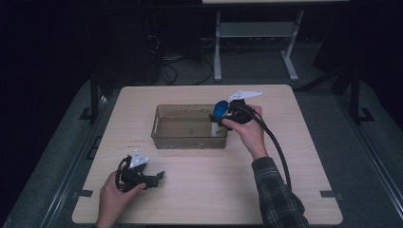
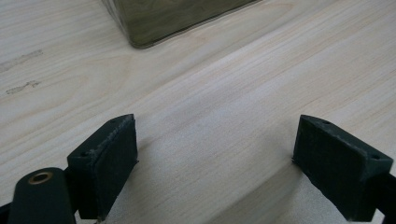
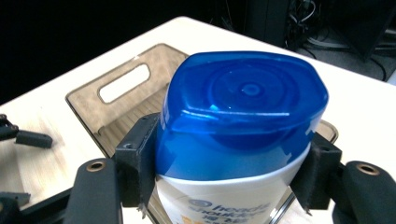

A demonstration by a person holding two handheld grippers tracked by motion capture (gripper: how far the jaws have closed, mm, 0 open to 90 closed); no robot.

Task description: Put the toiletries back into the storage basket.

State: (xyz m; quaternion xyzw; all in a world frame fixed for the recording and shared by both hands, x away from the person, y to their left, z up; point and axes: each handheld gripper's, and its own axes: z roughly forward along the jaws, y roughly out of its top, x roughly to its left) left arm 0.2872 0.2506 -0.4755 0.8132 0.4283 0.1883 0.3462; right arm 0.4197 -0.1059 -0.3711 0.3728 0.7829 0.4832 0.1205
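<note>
Dark room, light wooden table (image 1: 199, 194) under both my hands, cables and a stand leg on the floor beyond it. My right gripper (image 3: 224, 177) is clamped on a shampoo bottle (image 3: 238, 140), white body with a blue cap (image 3: 243, 102), the pads pressing its two sides just below the cap; the bottle stands upright between the jaws. Below and ahead of this gripper sits a smoky clear plastic bin (image 3: 119, 86) with a handle slot in its far end wall; in the high view the bottle (image 1: 220, 110) hangs at the bin's (image 1: 164, 137) near-right corner, partly over the rim. I judge the step in hand is placing the bottle into the bin, with the carry about finished. Whether the base touches the bin floor I cannot tell. Next move, as I read it: lower straight down, keep the bottle upright and clear of the wall, then part the jaws and lift away. My left gripper (image 2: 215, 172) rests low over bare table, jaws wide apart with nothing between them, the bin's corner (image 2: 140, 42) well ahead of it.
</note>
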